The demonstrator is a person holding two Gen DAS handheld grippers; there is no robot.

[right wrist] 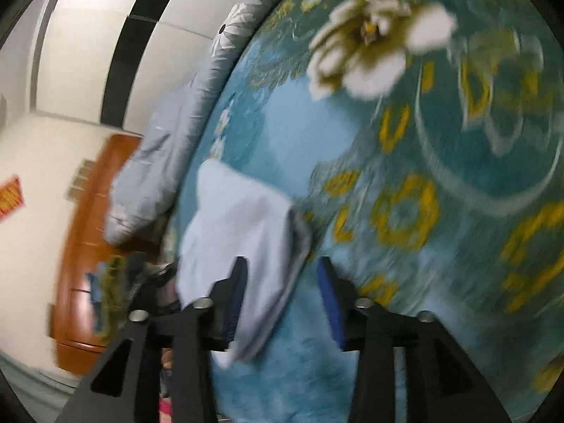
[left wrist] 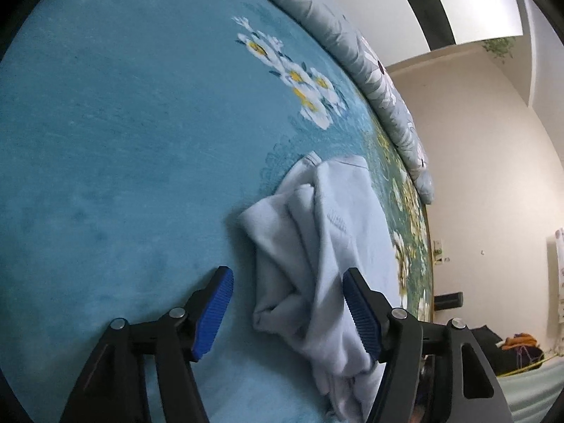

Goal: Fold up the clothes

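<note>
- Lying bunched on a teal blanket (left wrist: 116,148) is one pale blue garment (left wrist: 317,246), the only piece of clothing on the bed in either view.
- Two grippers are counted, one per view, each with two blue-padded fingers.
- The left gripper (left wrist: 287,312) stands with its jaws spread; the garment's lower folds lie between them, touching the right-hand pad (left wrist: 363,317), while the left-hand pad is clear of the cloth.
- The right gripper (right wrist: 282,299) also has its jaws apart; the garment (right wrist: 243,225) hangs against the left finger (right wrist: 236,299) and the other pad sits well off it, so nothing is pinched.
- One grey flowered quilt (left wrist: 373,70) is rolled along the blanket's far edge.
- Only the left wrist view shows the cluster of white daisies (left wrist: 292,77) printed on the blanket, a pale wall (left wrist: 486,183) and dark clutter on the floor.
- Only the right wrist view, heavily blurred, shows a wooden door (right wrist: 88,246) and large yellow motifs (right wrist: 405,211).
- Broad bare blanket lies left of the garment in the left view; the bed's edge runs close on its right.
</note>
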